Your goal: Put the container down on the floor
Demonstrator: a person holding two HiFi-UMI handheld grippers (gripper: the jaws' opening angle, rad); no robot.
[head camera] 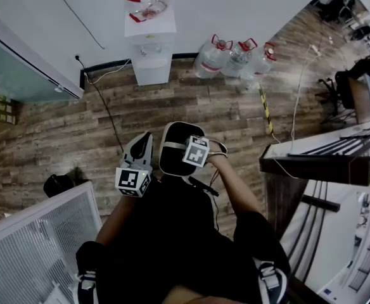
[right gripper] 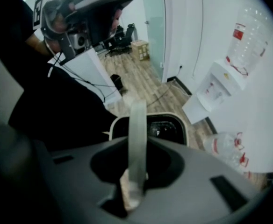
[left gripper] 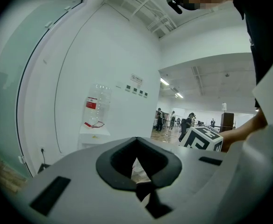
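Observation:
The container [head camera: 180, 132] is a black bucket with a pale rim and a pale strap handle [head camera: 172, 146]. It hangs above the wooden floor in front of the person's body. My right gripper [head camera: 185, 149] is shut on that handle. In the right gripper view the handle [right gripper: 137, 139] runs up between the jaws of the right gripper [right gripper: 135, 181], and the bucket's rim [right gripper: 186, 130] shows below. My left gripper [head camera: 144, 140] is just left of the container, apart from it and shut on nothing. In its own view the left gripper [left gripper: 141, 183] points at a white wall.
A water dispenser [head camera: 151, 43] stands against the far wall, with several large water bottles [head camera: 236, 57] on the floor to its right. A desk [head camera: 324, 156] juts in at the right. A white mesh panel [head camera: 39, 233] is at lower left, next to a small black object [head camera: 58, 183]. A cable [head camera: 106, 106] crosses the floor.

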